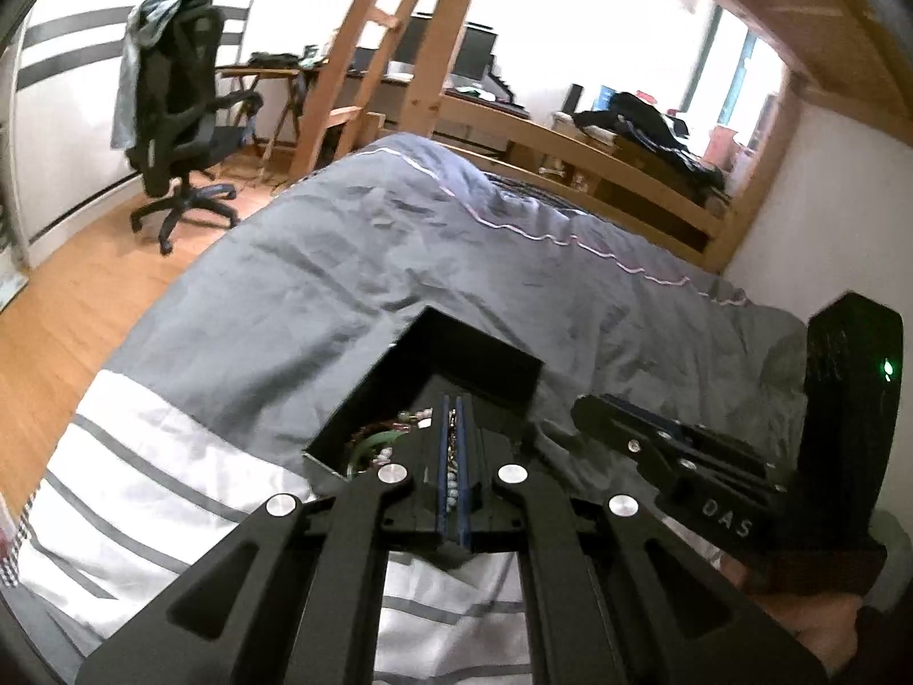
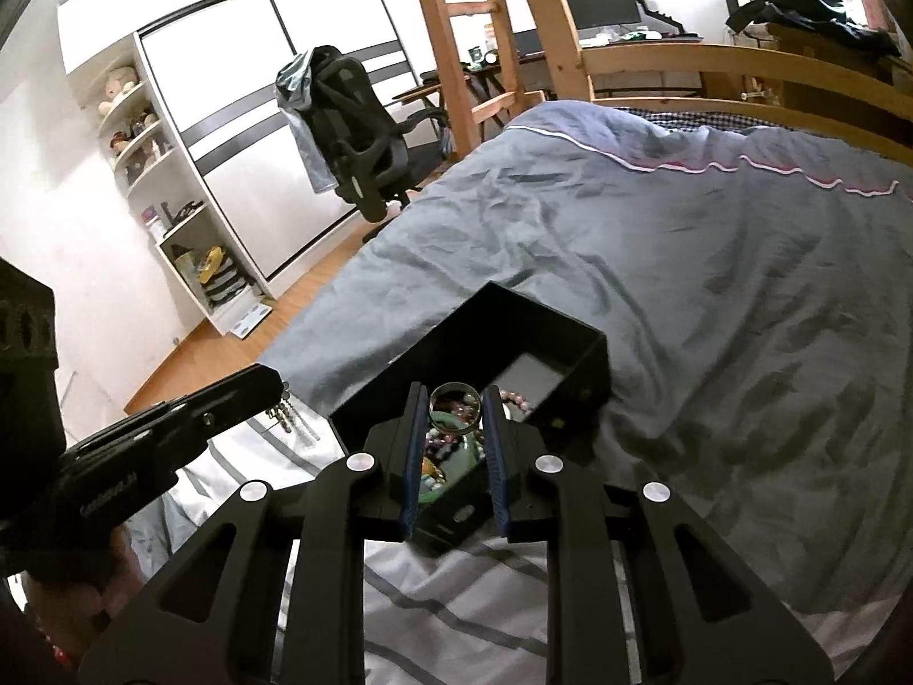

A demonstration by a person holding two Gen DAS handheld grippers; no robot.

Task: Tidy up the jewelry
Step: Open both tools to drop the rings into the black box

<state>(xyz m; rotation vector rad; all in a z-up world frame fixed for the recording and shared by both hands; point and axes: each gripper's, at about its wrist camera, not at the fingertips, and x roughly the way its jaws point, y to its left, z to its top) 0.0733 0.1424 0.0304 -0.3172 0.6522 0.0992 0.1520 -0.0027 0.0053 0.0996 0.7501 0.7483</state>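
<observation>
A black jewelry box (image 1: 456, 359) (image 2: 548, 337) stands open on the grey bed cover, with bead bracelets and a green bangle (image 1: 371, 445) inside. My left gripper (image 1: 453, 408) is shut on a bead chain (image 1: 452, 485) and holds it above the box; in the right wrist view the chain (image 2: 288, 416) dangles from its tip (image 2: 274, 382), left of the box. My right gripper (image 2: 455, 399) is shut on a metal bangle (image 2: 455, 399), held over the box's near end. In the left wrist view the right gripper (image 1: 593, 405) shows to the right of the box.
The box sits on a grey quilt (image 2: 685, 262) with a white striped sheet (image 2: 456, 588) nearer me. A wooden bed rail (image 2: 713, 63) and ladder (image 2: 456, 57) stand beyond. A black office chair (image 2: 365, 131) and white shelves (image 2: 165, 182) are on the left.
</observation>
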